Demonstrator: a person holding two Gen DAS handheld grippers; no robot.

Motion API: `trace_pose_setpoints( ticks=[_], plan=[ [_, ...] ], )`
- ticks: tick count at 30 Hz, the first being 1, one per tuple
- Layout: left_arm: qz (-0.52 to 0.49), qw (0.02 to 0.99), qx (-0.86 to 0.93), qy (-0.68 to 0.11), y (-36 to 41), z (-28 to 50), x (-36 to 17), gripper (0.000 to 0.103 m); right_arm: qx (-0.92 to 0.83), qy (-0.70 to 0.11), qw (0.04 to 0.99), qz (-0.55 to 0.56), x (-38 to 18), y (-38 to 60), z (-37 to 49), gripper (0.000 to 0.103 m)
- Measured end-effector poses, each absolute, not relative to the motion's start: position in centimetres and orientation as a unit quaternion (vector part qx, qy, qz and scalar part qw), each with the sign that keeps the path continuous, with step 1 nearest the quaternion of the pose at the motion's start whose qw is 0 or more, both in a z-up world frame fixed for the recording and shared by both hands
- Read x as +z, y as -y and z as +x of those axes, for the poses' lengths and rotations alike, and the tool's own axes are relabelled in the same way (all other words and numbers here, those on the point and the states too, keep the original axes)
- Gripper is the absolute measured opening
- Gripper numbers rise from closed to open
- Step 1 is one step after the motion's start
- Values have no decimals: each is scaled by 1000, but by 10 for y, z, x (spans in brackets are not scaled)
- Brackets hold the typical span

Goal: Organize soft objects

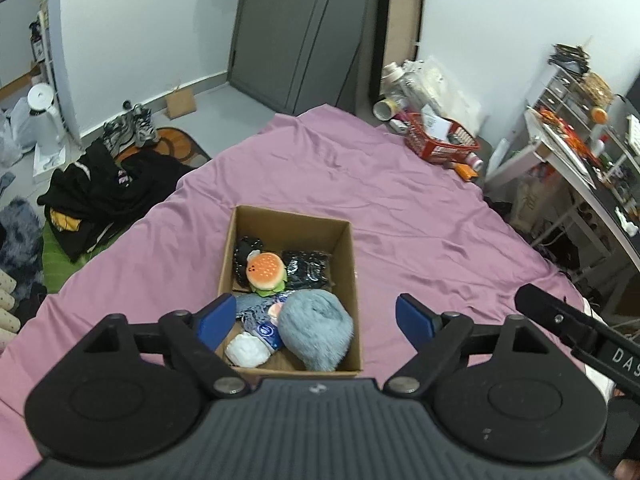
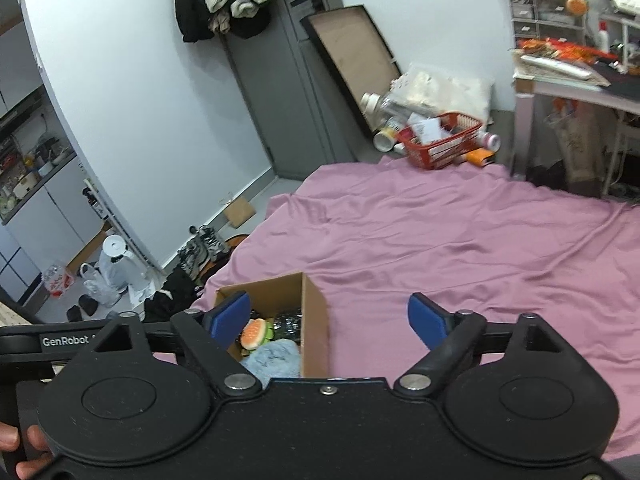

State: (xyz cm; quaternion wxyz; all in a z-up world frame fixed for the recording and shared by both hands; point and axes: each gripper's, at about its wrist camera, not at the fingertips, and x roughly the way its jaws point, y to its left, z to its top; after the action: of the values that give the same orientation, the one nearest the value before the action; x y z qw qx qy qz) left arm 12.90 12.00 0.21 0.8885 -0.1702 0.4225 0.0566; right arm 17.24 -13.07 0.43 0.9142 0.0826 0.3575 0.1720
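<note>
A cardboard box (image 1: 346, 264) sits on the pink bedsheet (image 1: 400, 208). Inside lie a burger plush (image 1: 266, 271), a fluffy grey-blue bundle (image 1: 316, 326), a black bundle (image 1: 306, 270), a white soft item (image 1: 247, 350) and a blue packet (image 1: 267, 332). My left gripper (image 1: 316, 320) hovers open above the box's near end, holding nothing. In the right wrist view the box (image 2: 314, 328) lies low and left, showing the burger plush (image 2: 254, 333) and grey-blue bundle (image 2: 274, 360). My right gripper (image 2: 329, 318) is open and empty, above the box's right wall.
A red basket (image 1: 438, 142) with clutter stands past the sheet's far edge, near a desk (image 1: 560, 160) at right. Black clothes (image 1: 104, 192) and shoes (image 1: 128, 128) lie on the floor at left. A grey door (image 1: 296, 32) is at the back. The other gripper's arm (image 1: 580, 328) crosses the right.
</note>
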Motion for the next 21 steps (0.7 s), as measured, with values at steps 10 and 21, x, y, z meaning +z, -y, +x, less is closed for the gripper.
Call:
trace_pose_setpoints(
  ticks=[10,21],
  plan=[
    [-135,898,38,-417,-105,92,10,92,147,-332,929,66,23,149,126,103],
    [-107,909,18,-403,-90,48,12,98,126,-327,935,52,20,166,83,103]
  ],
)
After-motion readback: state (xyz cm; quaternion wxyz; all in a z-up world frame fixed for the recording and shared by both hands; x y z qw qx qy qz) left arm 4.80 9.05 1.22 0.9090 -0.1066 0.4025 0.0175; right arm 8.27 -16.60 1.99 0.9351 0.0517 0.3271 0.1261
